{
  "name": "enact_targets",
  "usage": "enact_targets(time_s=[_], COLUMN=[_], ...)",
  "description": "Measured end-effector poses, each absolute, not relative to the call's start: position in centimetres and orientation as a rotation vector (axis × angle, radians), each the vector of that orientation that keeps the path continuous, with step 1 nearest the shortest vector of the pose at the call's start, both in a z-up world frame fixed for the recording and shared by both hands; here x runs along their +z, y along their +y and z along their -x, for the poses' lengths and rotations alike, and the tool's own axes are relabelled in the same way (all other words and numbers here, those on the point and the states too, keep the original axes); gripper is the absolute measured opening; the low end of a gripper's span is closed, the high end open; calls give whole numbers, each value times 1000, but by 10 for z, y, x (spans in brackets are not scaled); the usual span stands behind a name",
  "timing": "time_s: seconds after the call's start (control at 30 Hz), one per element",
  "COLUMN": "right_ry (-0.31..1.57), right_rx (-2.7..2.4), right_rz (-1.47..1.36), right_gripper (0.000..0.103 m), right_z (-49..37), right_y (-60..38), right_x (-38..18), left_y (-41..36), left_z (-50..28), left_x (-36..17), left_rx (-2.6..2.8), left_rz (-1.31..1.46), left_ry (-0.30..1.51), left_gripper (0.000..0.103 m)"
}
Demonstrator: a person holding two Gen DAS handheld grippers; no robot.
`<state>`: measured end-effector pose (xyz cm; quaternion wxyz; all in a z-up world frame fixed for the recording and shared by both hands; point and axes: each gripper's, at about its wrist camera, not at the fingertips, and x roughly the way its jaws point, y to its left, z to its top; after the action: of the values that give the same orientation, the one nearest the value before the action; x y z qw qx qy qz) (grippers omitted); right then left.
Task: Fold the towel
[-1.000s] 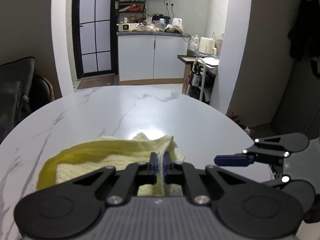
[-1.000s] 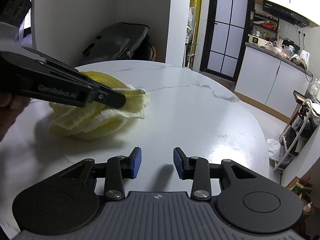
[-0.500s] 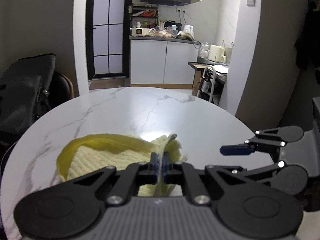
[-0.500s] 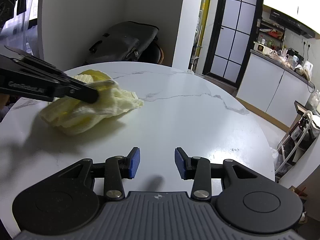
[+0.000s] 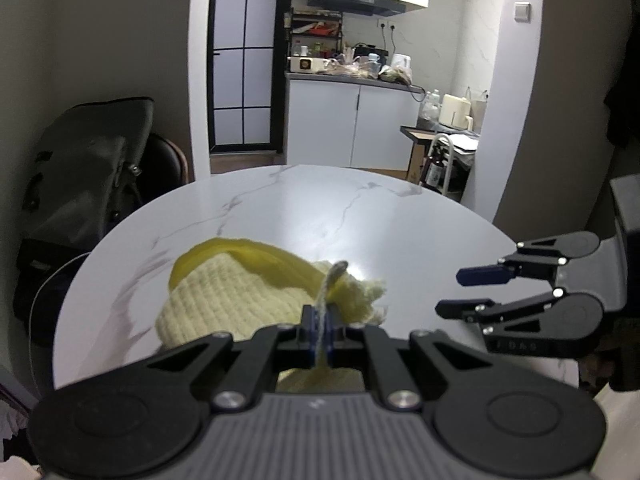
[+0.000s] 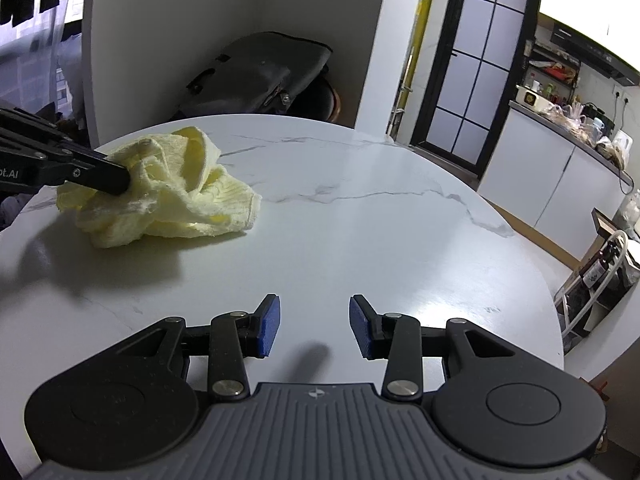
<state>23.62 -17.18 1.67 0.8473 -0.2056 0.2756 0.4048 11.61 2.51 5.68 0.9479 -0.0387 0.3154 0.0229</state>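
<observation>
The yellow waffle-weave towel lies in a crumpled heap on the round marble table, near the table's left edge as the right wrist view shows it. The left gripper is clamped tight on a corner of the cloth, a grey tag or hem standing up between its blue pads. The right gripper hangs above bare marble near the table's near edge, well apart from the towel, its jaws partly open with nothing between them.

The step in hand looks like the opening one: getting the bunched cloth spread out before any fold can be made. The next move probably calls for the right gripper to travel across to the heap and find a second corner or free edge, so that both can draw the towel flat. The layers are tangled, and a pinch could catch more than one of them.

Compared with a second ago, the left gripper has drawn its corner back toward the table's left edge, and the heap has trailed along and bunched further. More of the marble shows ahead of the towel in the left wrist view. The right gripper's jaws are about as wide as before, and it has drifted slightly.
</observation>
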Motion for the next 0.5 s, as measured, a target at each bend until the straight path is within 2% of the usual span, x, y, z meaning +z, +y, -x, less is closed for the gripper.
enact_targets(time_s=[0.5], right_ry=[404], right_rx=[1072], right_rz=[538], right_gripper=[43], right_z=[-176], right_y=[-128], right_x=[46], left_y=[47], left_z=[-98], left_x=[56], left_rx=[49], left_rz=[124], left_ry=[632], left_gripper=[5])
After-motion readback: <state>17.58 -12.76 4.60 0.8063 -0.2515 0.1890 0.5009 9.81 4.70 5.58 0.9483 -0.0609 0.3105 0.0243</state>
